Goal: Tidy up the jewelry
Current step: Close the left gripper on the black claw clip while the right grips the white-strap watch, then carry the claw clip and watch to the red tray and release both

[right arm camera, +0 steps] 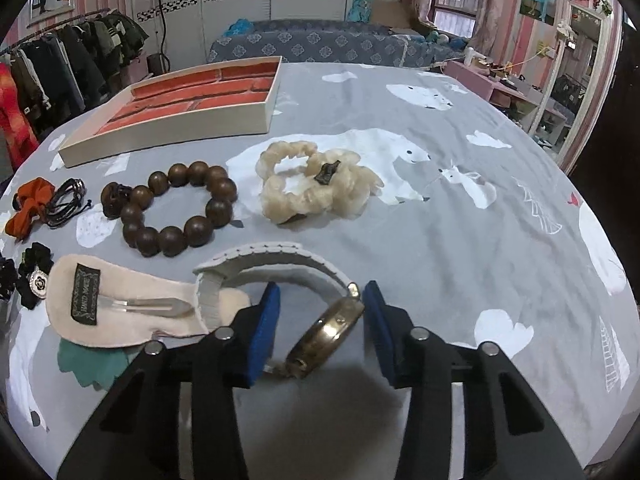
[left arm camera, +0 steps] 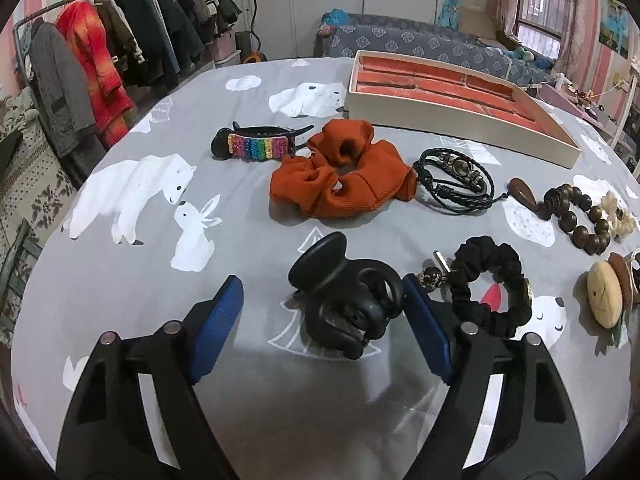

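Observation:
My left gripper (left arm camera: 322, 304) is open, its blue pads on either side of a black claw hair clip (left arm camera: 346, 296) that lies on the cloth. My right gripper (right arm camera: 320, 312) is open around a watch (right arm camera: 326, 330) with a gold-coloured case and a white strap, which rests on the cloth. The cream jewelry box (left arm camera: 452, 116) with orange compartments stands at the far side; it also shows in the right wrist view (right arm camera: 168, 136). Its visible compartments hold nothing.
On the grey bear-print cloth (left arm camera: 160, 300) lie a rainbow clip (left arm camera: 258, 146), an orange scrunchie (left arm camera: 340, 176), a black cord bracelet (left arm camera: 456, 184), a black scrunchie (left arm camera: 492, 284), a wooden bead bracelet (right arm camera: 178, 210), a cream scrunchie (right arm camera: 312, 186) and a felt hair clip (right arm camera: 132, 308). A clothes rack (left arm camera: 100, 48) stands at left.

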